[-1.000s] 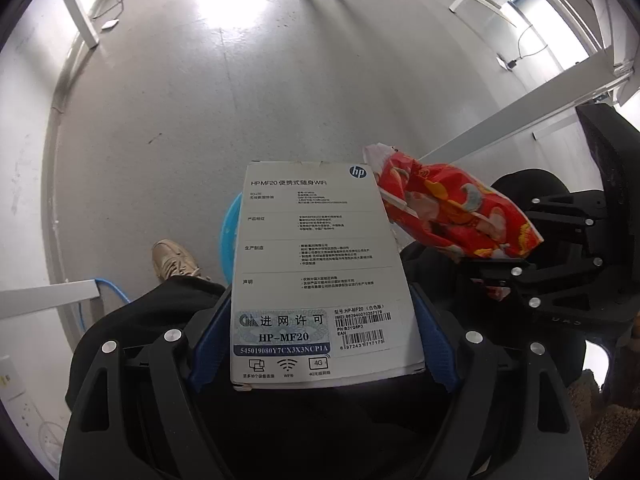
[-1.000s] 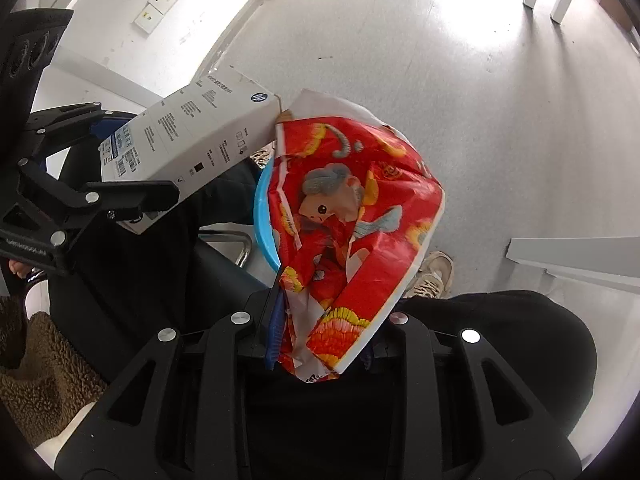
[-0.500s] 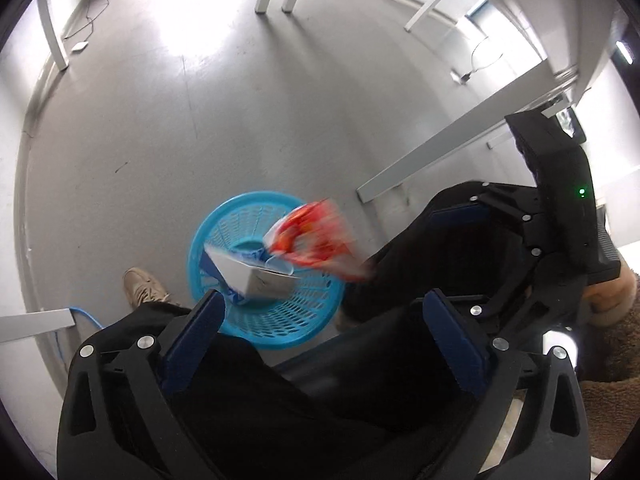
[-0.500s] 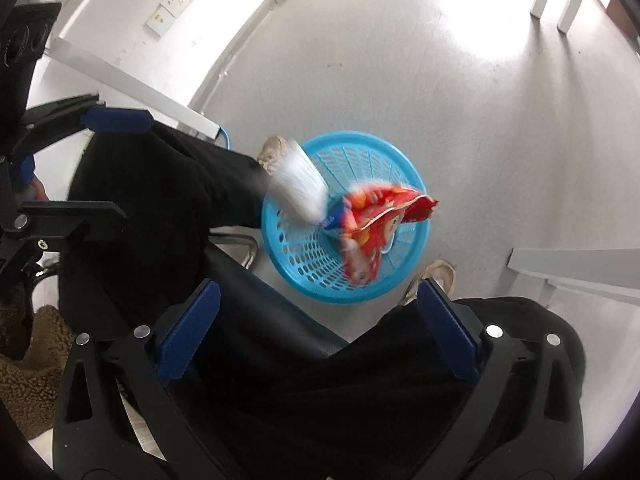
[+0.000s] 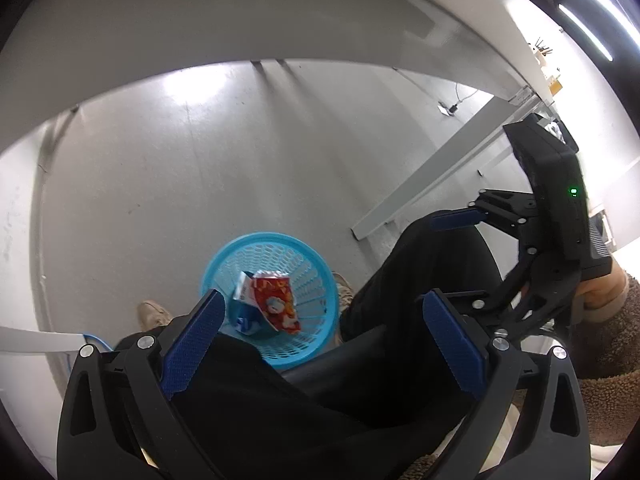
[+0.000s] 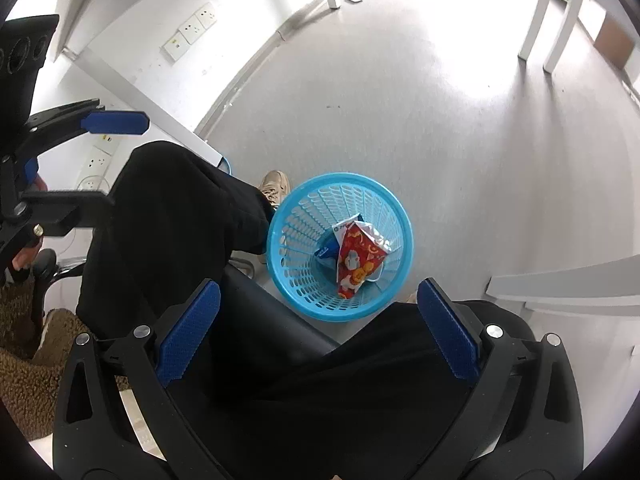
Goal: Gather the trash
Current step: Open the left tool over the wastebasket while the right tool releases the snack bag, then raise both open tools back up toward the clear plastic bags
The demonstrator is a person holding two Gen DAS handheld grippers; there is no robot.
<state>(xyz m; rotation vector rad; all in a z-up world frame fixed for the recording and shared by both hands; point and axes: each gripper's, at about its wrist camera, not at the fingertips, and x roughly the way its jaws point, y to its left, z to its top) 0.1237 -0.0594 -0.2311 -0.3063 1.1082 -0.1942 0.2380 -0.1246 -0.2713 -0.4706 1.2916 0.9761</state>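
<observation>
A blue plastic basket (image 5: 308, 256) (image 6: 400, 216) stands on the grey floor between the person's feet. Inside it lie a red snack wrapper (image 5: 276, 300) (image 6: 360, 256) and a white and blue box (image 5: 244, 304) (image 6: 332, 246), the wrapper partly on top of the box. My left gripper (image 5: 320, 332) is open and empty, held well above the basket. My right gripper (image 6: 316, 320) is open and empty too, above the basket. The right gripper also shows at the right of the left wrist view (image 5: 500, 216), and the left gripper at the left of the right wrist view (image 6: 80, 160).
The person's black-trousered legs (image 6: 180, 208) and beige shoes (image 6: 276, 184) flank the basket. A black chair seat (image 6: 264, 320) lies under the grippers. White table legs (image 5: 432, 168) and a table edge (image 6: 568, 284) stand nearby. Wall sockets (image 6: 192, 28) are at the back left.
Both grippers opened and let go of the box and the red wrapper, which fell into the blue basket and now lie still there. Both grippers have risen and drawn back.
</observation>
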